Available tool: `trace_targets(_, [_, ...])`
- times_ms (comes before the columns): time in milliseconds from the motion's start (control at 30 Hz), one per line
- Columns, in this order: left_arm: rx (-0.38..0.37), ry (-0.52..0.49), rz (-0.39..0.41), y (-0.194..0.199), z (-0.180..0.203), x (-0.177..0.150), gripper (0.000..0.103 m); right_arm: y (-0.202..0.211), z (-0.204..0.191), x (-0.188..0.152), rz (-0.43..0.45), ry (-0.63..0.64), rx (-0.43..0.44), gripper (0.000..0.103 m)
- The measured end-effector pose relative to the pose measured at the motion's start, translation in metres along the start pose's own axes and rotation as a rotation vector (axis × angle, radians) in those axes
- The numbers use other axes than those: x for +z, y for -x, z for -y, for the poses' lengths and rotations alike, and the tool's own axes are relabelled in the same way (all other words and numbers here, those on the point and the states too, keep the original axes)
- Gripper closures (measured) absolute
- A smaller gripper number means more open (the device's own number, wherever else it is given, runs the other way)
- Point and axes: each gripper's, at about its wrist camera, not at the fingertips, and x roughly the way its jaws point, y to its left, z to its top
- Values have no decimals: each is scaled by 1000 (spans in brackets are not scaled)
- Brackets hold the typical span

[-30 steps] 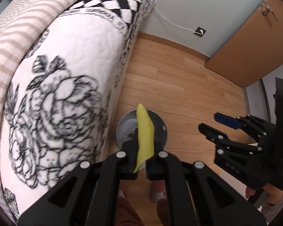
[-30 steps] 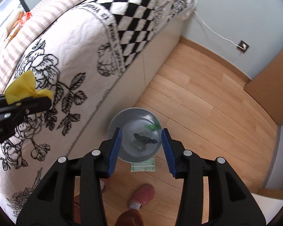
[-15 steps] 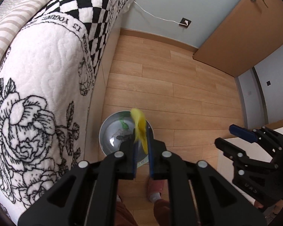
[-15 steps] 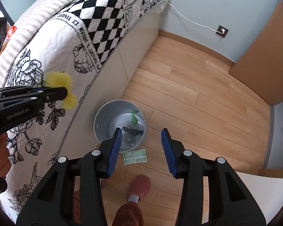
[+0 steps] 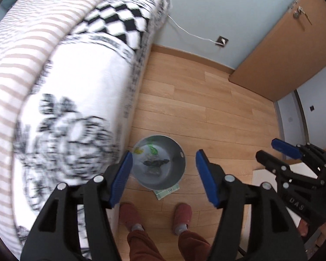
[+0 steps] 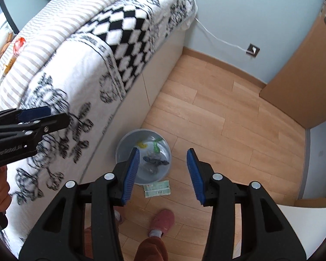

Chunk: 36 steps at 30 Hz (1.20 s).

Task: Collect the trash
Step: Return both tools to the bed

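A grey metal bin (image 5: 181, 154) (image 6: 119, 146) stands on the wooden floor against the bed's side. Inside it lie a yellow scrap (image 5: 138, 151) (image 6: 142, 145), a green scrap (image 6: 157, 146) and dark crumpled wrappers (image 5: 155, 162). My left gripper (image 5: 164, 153) hangs high above the bin, its jaws opening with nothing between them. In the right wrist view that left gripper (image 6: 58, 114) shows at the left, over the quilt. My right gripper (image 6: 163, 151) is also above the bin, jaws apart and opening slightly, empty. A green-and-white paper packet (image 6: 157, 189) lies on the floor beside the bin.
The bed (image 6: 80, 61) with a black-and-white quilt fills the left. A red object (image 6: 19, 43) and other small items lie on its far striped part. A person's feet in red slippers (image 5: 182, 216) stand below the bin. A wooden door (image 5: 278, 50) and a wall cable (image 6: 223, 41) are behind.
The left gripper's jaws have parted and the yellow scrap has dropped from them into the bin. Both grippers have risen, so the bin looks smaller and farther below.
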Motion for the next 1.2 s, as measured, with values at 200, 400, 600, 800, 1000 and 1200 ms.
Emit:
trace_targets(200, [55,59,53,59,-50,4,39,27,-51,36,46,67,-4,57])
trace_targets(400, [124,140,116,120,-117,7,39,58,-125,81,110,172,20,56])
trace_targets(600, [197,237,182,173,-187,5,39,85,-203,121,177,271,60,50])
trace_targets(800, [279,328,235,214,-252,0,33,105,-281,151,232,357,124,47])
trace_targets(1000, [347,425,278,244,-325,-9,33,110,-357,175,263,434,190,45])
trace_targets(1200, [402,478,296,245,-390,-11,33,92,-425,194,271,491,240,45])
